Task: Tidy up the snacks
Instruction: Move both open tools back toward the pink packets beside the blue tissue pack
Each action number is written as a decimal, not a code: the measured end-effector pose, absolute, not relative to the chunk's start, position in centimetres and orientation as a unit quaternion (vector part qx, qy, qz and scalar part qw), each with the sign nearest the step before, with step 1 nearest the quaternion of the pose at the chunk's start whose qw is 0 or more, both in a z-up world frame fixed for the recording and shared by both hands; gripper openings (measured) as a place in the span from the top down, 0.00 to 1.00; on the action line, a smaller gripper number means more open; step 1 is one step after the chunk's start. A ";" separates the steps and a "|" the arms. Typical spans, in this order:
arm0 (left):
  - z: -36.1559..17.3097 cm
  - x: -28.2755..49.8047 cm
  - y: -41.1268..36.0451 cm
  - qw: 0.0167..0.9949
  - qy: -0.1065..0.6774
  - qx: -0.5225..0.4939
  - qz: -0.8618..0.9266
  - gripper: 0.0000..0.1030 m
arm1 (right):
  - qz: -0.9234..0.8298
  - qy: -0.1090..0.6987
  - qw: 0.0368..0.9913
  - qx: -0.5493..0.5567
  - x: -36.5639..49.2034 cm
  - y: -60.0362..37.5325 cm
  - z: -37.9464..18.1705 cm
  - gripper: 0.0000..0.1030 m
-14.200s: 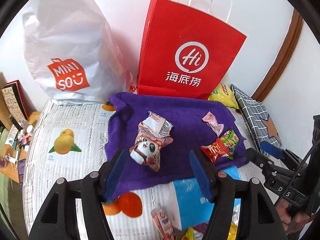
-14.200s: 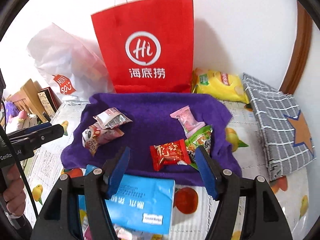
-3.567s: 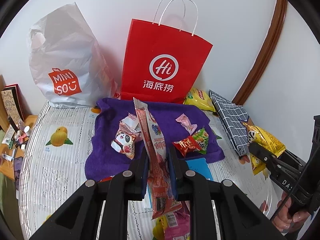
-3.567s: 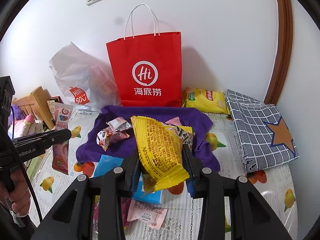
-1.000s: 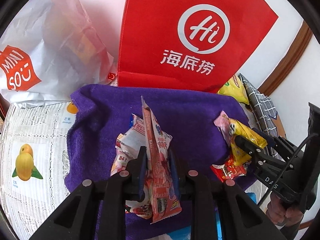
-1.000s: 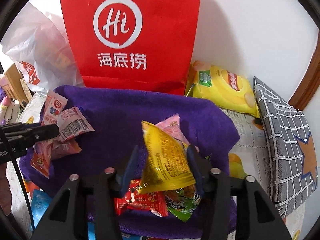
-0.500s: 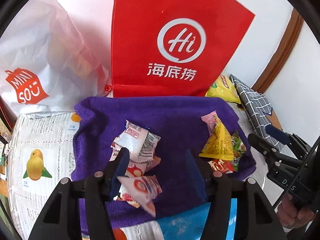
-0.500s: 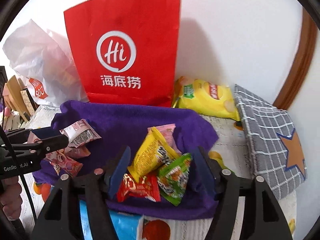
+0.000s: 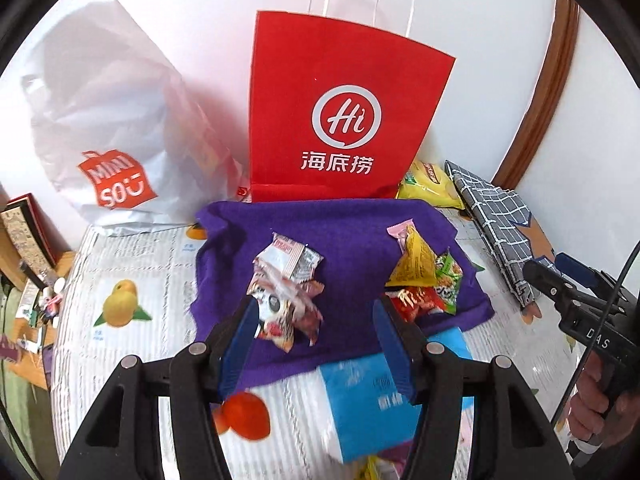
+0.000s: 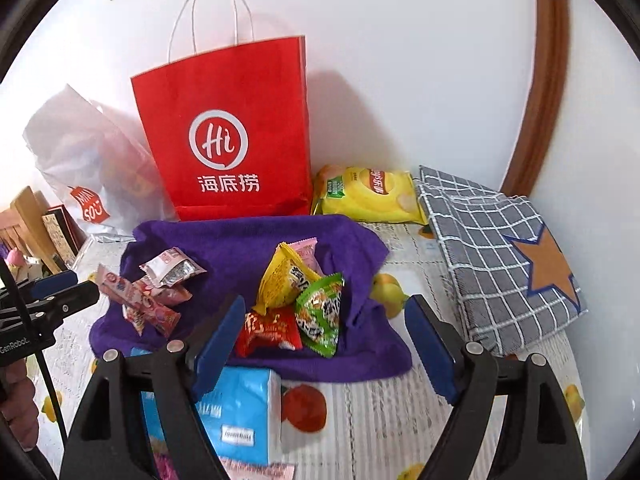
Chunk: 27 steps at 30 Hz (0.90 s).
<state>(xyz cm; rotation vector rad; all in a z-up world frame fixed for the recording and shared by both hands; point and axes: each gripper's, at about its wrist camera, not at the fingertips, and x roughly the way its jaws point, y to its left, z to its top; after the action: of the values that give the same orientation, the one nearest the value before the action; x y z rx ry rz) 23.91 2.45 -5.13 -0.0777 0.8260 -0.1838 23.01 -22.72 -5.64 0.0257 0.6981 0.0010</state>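
Note:
A purple towel [image 9: 352, 220] [image 10: 240, 248] lies on the fruit-print cloth. On its left side sits a pile of pink and white snack packets [image 9: 286, 280] [image 10: 156, 292]. On its right side sits a pile with a yellow packet [image 9: 414, 260] [image 10: 284, 276], a green packet [image 10: 320, 312] and a red packet [image 10: 268, 330]. My left gripper [image 9: 316, 344] is open and empty, just in front of the left pile. My right gripper [image 10: 324, 344] is open and empty, in front of the right pile.
A red paper bag [image 9: 336, 108] [image 10: 228, 132] and a white Miniso bag [image 9: 104, 136] stand against the wall behind the towel. A yellow chips bag [image 10: 368, 196] and a grey checked cloth bag [image 10: 500, 248] lie to the right. A blue tissue pack [image 10: 236, 416] lies in front of the towel.
Both grippers opened and let go: the long pink packet now lies on the left pile, the yellow packet on the right pile. Both grippers have drawn back from the towel.

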 end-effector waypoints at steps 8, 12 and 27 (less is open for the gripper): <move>-4.7 19.8 3.4 0.914 0.396 -0.044 -0.081 0.44 | -0.029 0.334 0.942 0.029 19.2 -23.6 -5.6 0.21; -5.0 18.1 3.8 0.911 0.399 -0.050 -0.089 0.44 | -0.025 0.354 0.934 0.043 18.1 -23.9 -6.2 0.21; -7.3 14.2 6.6 0.902 0.422 -0.075 -0.054 0.44 | 0.033 0.409 0.911 0.046 15.2 -20.8 -10.3 0.29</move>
<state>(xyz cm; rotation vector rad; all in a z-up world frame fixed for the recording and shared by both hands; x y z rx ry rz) 14.17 6.56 -7.33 -0.1561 0.8720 -0.1126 15.21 -20.77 -10.32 0.0956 0.8431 0.0679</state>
